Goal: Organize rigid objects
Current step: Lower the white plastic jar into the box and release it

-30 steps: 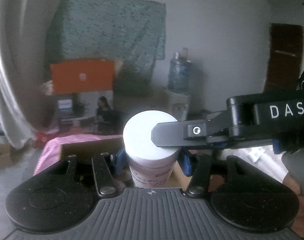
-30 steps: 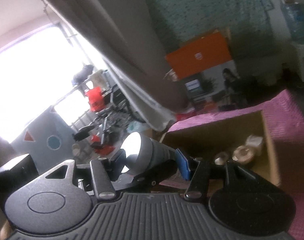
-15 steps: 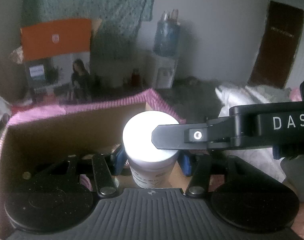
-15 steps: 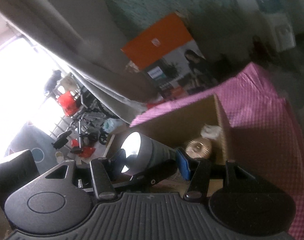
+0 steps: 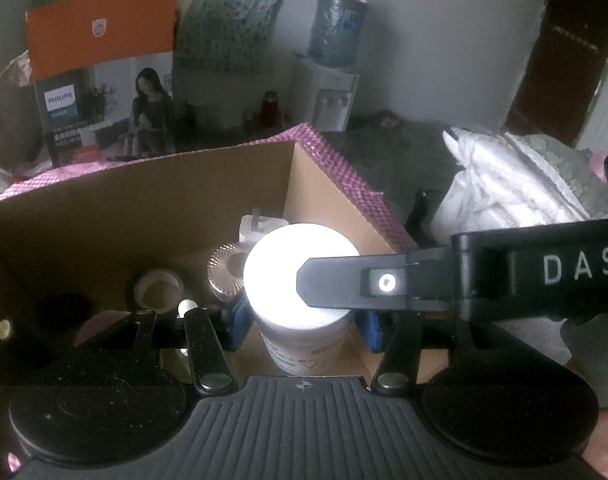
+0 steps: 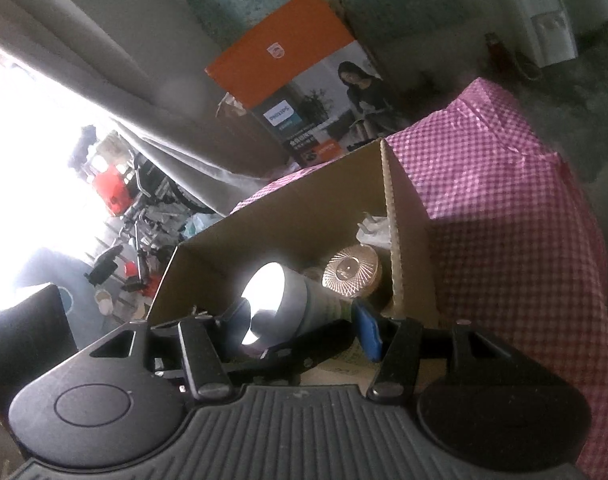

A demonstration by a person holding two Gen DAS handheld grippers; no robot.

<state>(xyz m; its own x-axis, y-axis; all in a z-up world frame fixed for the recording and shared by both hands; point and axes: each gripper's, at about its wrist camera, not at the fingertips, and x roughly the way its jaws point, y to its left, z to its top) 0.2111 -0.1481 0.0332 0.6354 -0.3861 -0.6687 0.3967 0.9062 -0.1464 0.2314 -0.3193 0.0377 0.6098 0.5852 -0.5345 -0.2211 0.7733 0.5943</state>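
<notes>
A white-lidded jar (image 5: 288, 276) stands upright between the blue pads of my left gripper (image 5: 304, 324), which is shut on its sides. One finger (image 5: 343, 284) of the right gripper lies flat across the lid. In the right wrist view the same jar (image 6: 300, 300) lies crosswise, and my right gripper (image 6: 304, 326) is shut on it from lid to base. The jar hangs over the open cardboard box (image 5: 144, 208) (image 6: 304, 208). Inside the box are a ribbed gold lid (image 5: 224, 272) (image 6: 349, 272), a tape roll (image 5: 158, 288) and a white plug (image 5: 260, 226).
The box sits on a pink checked cloth (image 6: 503, 200). Behind it stand an orange carton (image 5: 100, 40) and a water dispenser (image 5: 335, 80). White bedding (image 5: 503, 184) lies to the right, with a curtain (image 6: 104, 60) and a bright window to the left.
Both grippers have tipped downward with the jar still gripped. The box, at first low in view, now fills the middle, and its contents show below the jar.
</notes>
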